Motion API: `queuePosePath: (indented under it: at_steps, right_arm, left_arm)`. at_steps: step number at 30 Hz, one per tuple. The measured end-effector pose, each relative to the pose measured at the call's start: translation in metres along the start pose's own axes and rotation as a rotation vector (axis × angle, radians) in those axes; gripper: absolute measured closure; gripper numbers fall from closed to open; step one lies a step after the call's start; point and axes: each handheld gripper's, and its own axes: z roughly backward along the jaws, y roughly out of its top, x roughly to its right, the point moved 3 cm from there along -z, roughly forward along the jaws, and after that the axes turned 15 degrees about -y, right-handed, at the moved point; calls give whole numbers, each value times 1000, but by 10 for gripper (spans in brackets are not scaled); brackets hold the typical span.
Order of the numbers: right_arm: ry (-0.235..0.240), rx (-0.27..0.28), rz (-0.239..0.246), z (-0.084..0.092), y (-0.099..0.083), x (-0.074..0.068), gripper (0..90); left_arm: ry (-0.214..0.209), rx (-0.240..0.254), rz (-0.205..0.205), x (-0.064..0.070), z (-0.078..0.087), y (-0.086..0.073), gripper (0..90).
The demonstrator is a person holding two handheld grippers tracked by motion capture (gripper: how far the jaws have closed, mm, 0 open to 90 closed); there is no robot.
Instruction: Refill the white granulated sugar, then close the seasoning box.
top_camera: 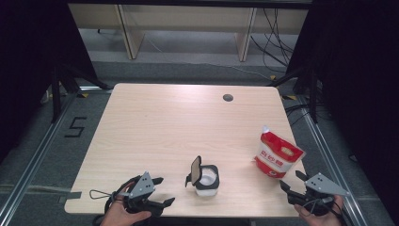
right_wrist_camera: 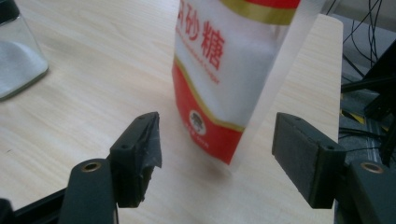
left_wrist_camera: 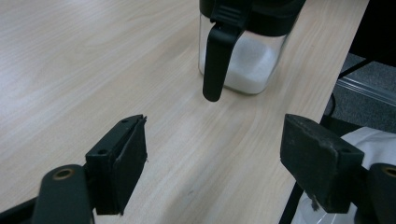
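Glossy sugar pouch (top_camera: 278,157), clear jar (top_camera: 207,180)

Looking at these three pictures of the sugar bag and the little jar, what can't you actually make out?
- Sugar bag: in the right gripper view its top is cut off by the upper edge; whether it is open cannot be told.
- Bag's print: too small to read in the high view.
- Jar: in the left gripper view its upper rim and lid are cut off by the top edge.
- Jar's far side: hidden in the high view behind its raised lid.
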Motion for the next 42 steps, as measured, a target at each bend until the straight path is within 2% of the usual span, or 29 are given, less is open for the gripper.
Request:
queuePosePath:
  at_steps: [3, 4, 6, 8, 9, 10, 11, 12, 13, 14, 15, 16, 17, 20, 21, 22, 24, 25, 26, 28, 29, 30, 34, 35, 36, 37, 39, 41, 42]
  right_arm:
    - [8, 10, 16, 5, 1, -5, 332]
    - [21, 9, 1, 7, 2, -9, 331]
    - [39, 13, 15, 10, 4, -14, 327]
    - [61, -5, -8, 13, 5, -21, 321]
    - [59, 45, 44, 9, 7, -19, 319]
    - [73, 36, 35, 9, 7, -22, 314]
    - [84, 33, 35, 9, 7, -24, 313]
    - [92, 17, 33, 9, 6, -27, 312]
    - [88, 3, 28, 10, 6, -29, 312]
    - [89, 0, 32, 10, 5, -30, 312]
    - [82, 36, 79, 6, 6, -28, 312]
    - [99, 15, 77, 7, 5, -30, 311]
    - [78, 24, 92, 6, 5, -29, 310]
    - [77, 20, 102, 5, 4, -30, 307]
    - [81, 16, 108, 5, 3, -30, 307]
    - [75, 29, 117, 4, 4, -29, 307]
    - [76, 25, 100, 4, 3, -31, 307]
    - [75, 18, 99, 5, 3, -32, 307]
    - [84, 16, 105, 4, 3, -32, 308]
    - [87, 24, 131, 3, 3, -31, 311]
    - [83, 25, 140, 2, 3, -31, 311]
    - [88, 17, 131, 3, 3, -33, 311]
    - [87, 34, 153, 3, 5, -34, 312]
    - [83, 32, 150, 4, 5, -34, 312]
    - [89, 29, 156, 4, 5, -35, 312]
    - [91, 28, 154, 4, 5, -36, 313]
    - [97, 24, 151, 4, 6, -37, 315]
    - [91, 39, 168, 2, 6, -37, 316]
    - [96, 31, 157, 3, 6, -37, 316]
  left_arm:
    - [-11, 22, -4, 1, 2, 7, 226]
    - [-9, 30, 10, 2, 2, 9, 226]
    - [-16, 24, -17, 1, 4, 15, 228]
    - [-11, 34, 10, 3, 3, 17, 229]
    - [-18, 35, 6, 3, 2, 18, 230]
    - [-17, 20, -1, 3, 3, 19, 232]
    - [-10, 35, 1, 3, 2, 21, 234]
    - [-5, 28, 3, 3, 3, 22, 236]
    - [-13, 45, 11, 3, 2, 23, 239]
    - [-15, 31, 15, 3, 3, 24, 245]
    - [-20, 53, 22, 4, 2, 26, 253]
    - [-23, 45, 10, 4, 2, 28, 257]
    - [-14, 34, 9, 4, 3, 29, 267]
    - [-17, 41, 9, 4, 1, 35, 279]
    - [-11, 43, -13, 3, 1, 37, 290]
    - [-3, 36, -15, 3, 1, 40, 314]
    - [-3, 48, -19, 3, 1, 44, 364]
    - [-19, 62, 0, 3, 1, 47, 390]
    - [-28, 77, 11, 4, 0, 49, 434]
    - [-23, 65, 11, 5, -1, 52, 515]
    - [-24, 65, -10, 5, -1, 54, 550]
    - [-31, 68, -24, 6, -1, 56, 584]
    - [-41, 80, -32, 12, -2, 63, 699]
    - [-51, 80, -47, 12, -3, 65, 722]
    - [-51, 85, -38, 14, -4, 67, 741]
    - [-51, 74, -55, 14, -4, 68, 763]
    - [-49, 80, -60, 16, -4, 70, 799]
    - [-46, 97, -61, 16, -6, 73, 839]
    - [-44, 83, -77, 15, -5, 74, 855]
